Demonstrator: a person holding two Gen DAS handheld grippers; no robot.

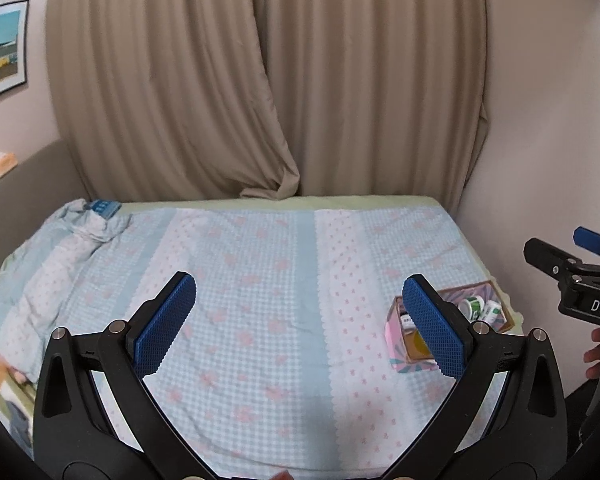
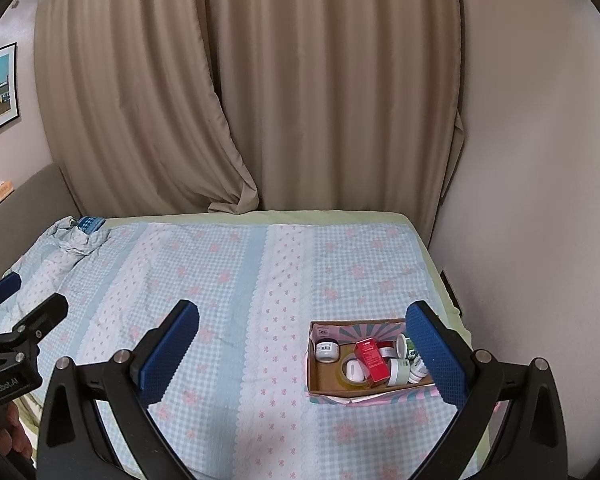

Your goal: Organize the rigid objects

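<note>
Both grippers released, nothing held. Left gripper (image 1: 298, 322) hangs over quilt (image 1: 260, 300); box (image 2: 370, 360) of jars (image 2: 326, 351) sits behind right gripper's (image 2: 302, 354) right finger, on quilt.

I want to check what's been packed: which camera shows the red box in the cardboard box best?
The right wrist view: the red box lies unobstructed among jars in the cardboard box. In the left wrist view, that gripper's own finger covers the cardboard box's middle, so no red shows.
</note>
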